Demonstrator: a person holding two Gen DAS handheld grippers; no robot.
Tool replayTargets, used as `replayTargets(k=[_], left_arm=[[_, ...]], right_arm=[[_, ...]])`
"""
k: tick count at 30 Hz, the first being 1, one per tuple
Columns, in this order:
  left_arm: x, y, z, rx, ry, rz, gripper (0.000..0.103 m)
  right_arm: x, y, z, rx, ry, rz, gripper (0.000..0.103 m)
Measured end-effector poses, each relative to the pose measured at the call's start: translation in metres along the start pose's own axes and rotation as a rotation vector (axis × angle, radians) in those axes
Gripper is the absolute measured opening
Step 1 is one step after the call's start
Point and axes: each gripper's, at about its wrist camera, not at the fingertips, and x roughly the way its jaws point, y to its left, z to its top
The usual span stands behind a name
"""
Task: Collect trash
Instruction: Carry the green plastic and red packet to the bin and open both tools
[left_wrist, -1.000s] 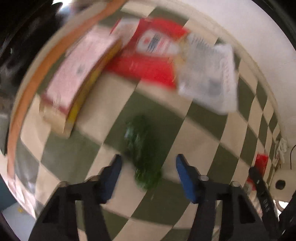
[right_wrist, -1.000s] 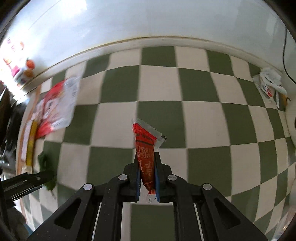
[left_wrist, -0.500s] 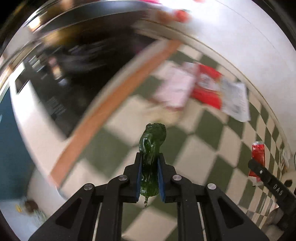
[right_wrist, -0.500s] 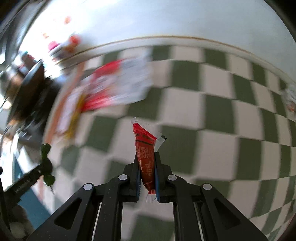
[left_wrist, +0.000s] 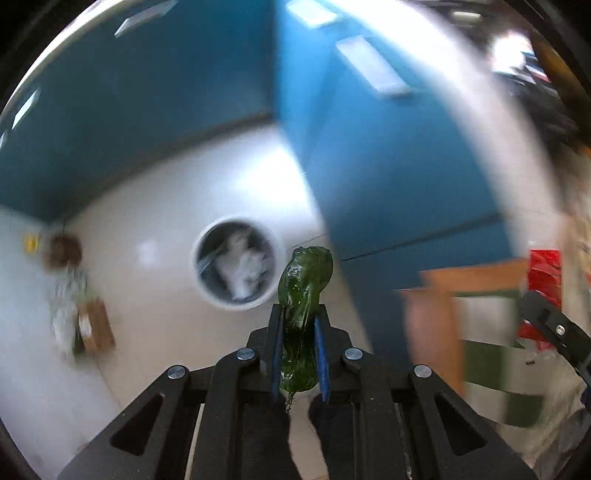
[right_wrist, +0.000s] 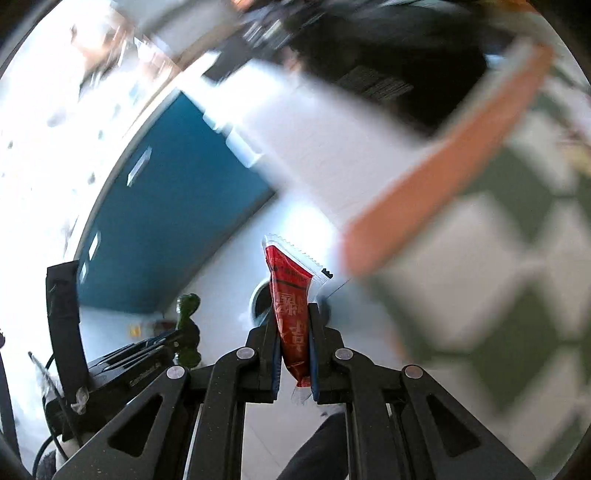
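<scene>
Each tool pinches trash: the left tool (left_wrist: 298, 350) grips a crumpled green wrapper (left_wrist: 303, 295), the right tool (right_wrist: 292, 350) a red sachet (right_wrist: 291, 314). The round bin (left_wrist: 236, 262) sits on the pale floor (left_wrist: 155, 332) below, off to one side; letting go too soon would likely miss it. Blue cabinet fronts (left_wrist: 388, 184) and the checkered worktop (right_wrist: 498, 295) crowd close.

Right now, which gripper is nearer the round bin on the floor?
Left. The left gripper hangs just beside the bin; the right gripper seems farther, toward the checkered table.
</scene>
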Motion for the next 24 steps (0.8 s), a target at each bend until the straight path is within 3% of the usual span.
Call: replayTargets(k=[3, 7, 11, 14, 17, 24], left_arm=[[0.071, 0.061, 0.004, -0.092, 0.072, -0.015, 0.012], [0.178, 0.124, 0.011, -0.195, 0.153, -0.097, 0.012], [0.268, 0.163, 0.021, -0.234, 0.187, -0.105, 0.012], [0.323, 0.177, 0.027, -0.239, 0.22, -0.129, 0.012], [0.366, 0.185, 0.026, -0.203, 0.246, -0.125, 0.012], [0.398, 0.199, 0.022, -0.175, 0.265, -0.123, 0.015]], right_arm=[[0.09, 0.03, -0.009, -0.039, 0.052, -0.012, 0.012], [0.225, 0.036, -0.025, -0.035, 0.137, -0.025, 0.012], [0.345, 0.026, -0.046, -0.049, 0.207, -0.041, 0.012], [0.41, 0.021, -0.059, -0.068, 0.253, -0.049, 0.012], [0.465, 0.02, -0.074, -0.129, 0.281, -0.073, 0.012], [0.515, 0.011, -0.091, -0.236, 0.32, -0.107, 0.012]])
